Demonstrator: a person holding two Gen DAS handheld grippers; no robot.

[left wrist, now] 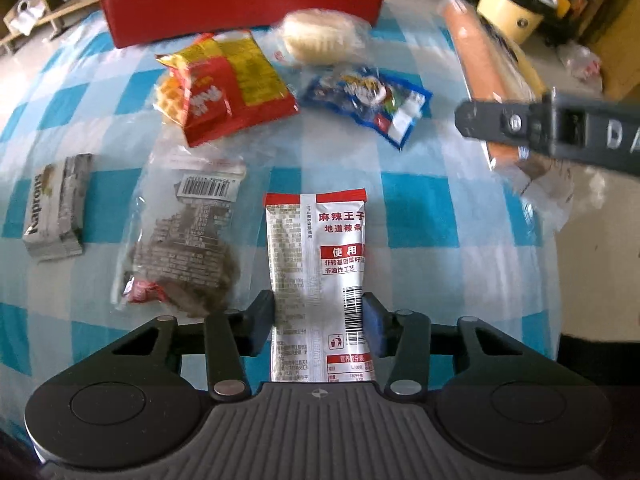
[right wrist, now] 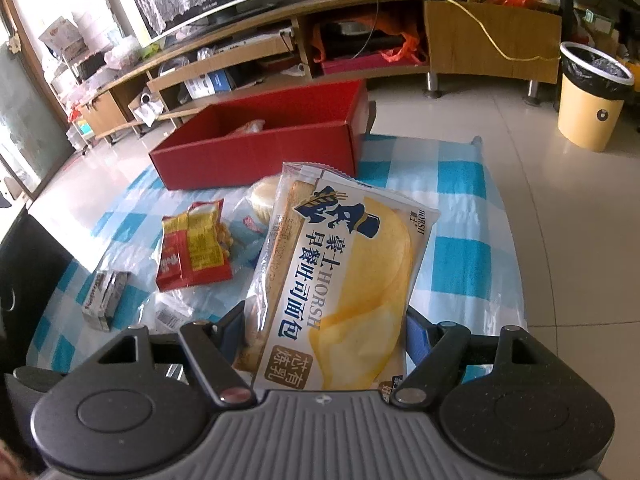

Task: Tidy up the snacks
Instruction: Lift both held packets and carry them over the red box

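I see a blue-and-white checked tablecloth [left wrist: 420,208], a red box [right wrist: 256,152], a white packet with red bands and lettering [left wrist: 320,264], a red-and-yellow pack [left wrist: 224,88], a blue wrapper [left wrist: 368,100] and a cream-and-yellow bread bag [right wrist: 340,280].

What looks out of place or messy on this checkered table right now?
Nothing is spilled or torn. The snacks just lie scattered at odd angles: the red waffle packet rests partly over a clear wrapper, and the long orange pack hangs past the table's right edge. The red box holds just one item.
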